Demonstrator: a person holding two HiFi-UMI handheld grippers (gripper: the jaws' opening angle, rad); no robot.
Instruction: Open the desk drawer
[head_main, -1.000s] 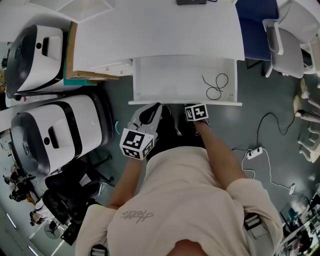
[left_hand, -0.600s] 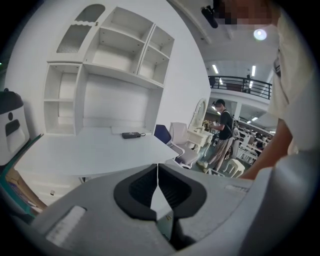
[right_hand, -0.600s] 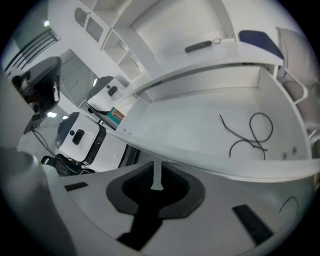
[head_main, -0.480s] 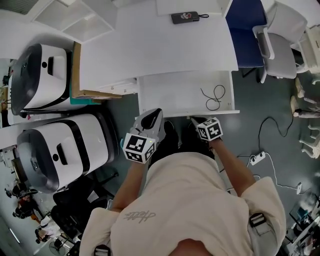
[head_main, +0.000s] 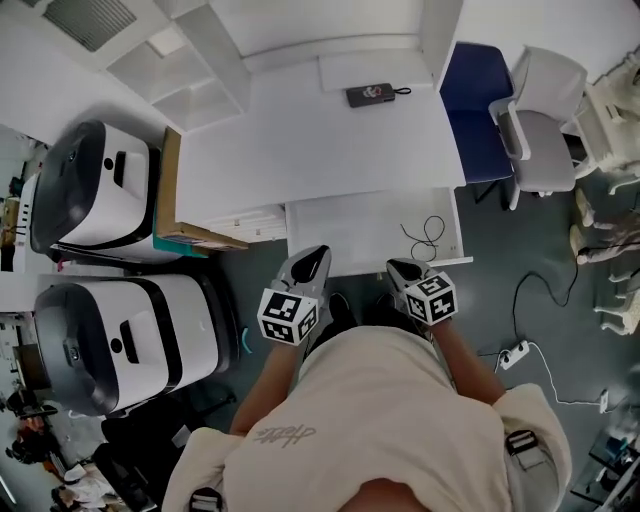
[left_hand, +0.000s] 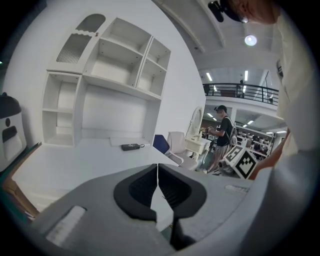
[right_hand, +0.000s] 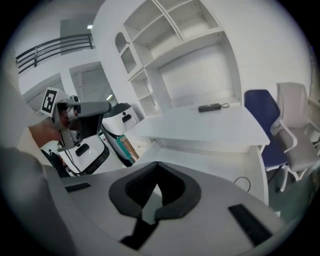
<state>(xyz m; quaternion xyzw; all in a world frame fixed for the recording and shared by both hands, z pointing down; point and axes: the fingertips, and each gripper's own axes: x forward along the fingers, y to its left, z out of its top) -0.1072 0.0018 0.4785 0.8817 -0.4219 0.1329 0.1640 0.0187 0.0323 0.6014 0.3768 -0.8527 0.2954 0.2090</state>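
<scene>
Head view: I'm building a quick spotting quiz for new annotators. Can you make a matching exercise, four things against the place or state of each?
1. drawer
2. black cable
3. dark flat device
4. blue chair

A. on the desk top, near its back
B. beside the desk's right end
C. pulled out, open
D. lying inside the drawer

Pairs: 1-C, 2-D, 3-A, 4-B

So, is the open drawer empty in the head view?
No, a thin black cable lies coiled near the right end of the drawer.
</scene>
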